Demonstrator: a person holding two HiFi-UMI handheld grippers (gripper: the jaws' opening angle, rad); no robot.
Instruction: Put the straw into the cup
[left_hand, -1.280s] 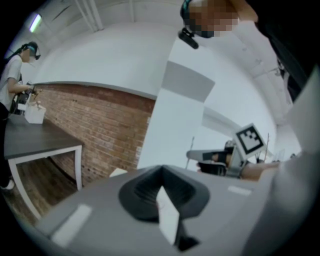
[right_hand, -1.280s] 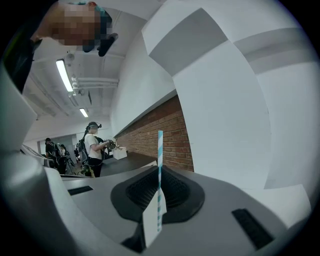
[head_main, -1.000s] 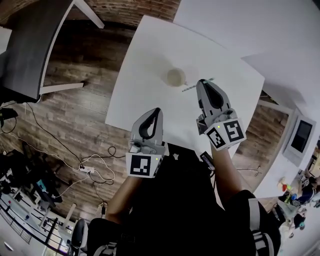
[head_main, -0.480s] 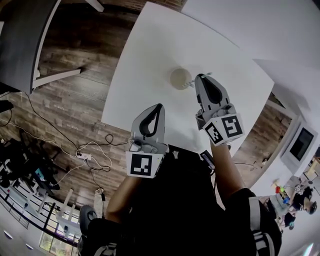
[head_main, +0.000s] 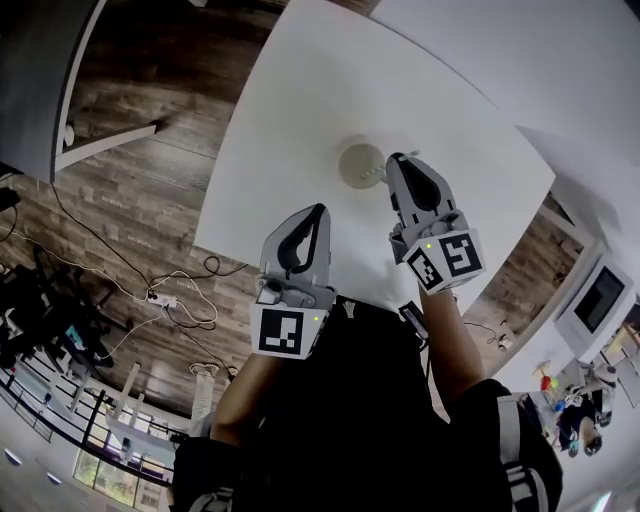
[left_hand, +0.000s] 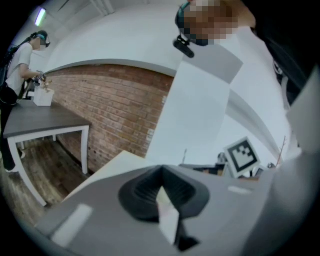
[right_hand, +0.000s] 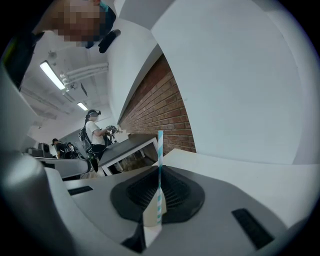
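The striped straw (right_hand: 159, 165) is pinched in the closed jaws of the right gripper (head_main: 399, 163), just beside the cup (head_main: 359, 163), its long axis crosswise, one end toward the cup. The left gripper (head_main: 318, 212), pressed together on nothing, is held farther from the cup.

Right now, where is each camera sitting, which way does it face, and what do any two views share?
Head view: on the person's head, looking steeply down at the white table, cup, left gripper, right gripper and forearms.
Left gripper view: rides the left gripper, looking along its shut, empty jaws toward a brick wall.
Right gripper view: rides the right gripper, along jaws shut on the straw.
Shared: head and right gripper views both show the straw.
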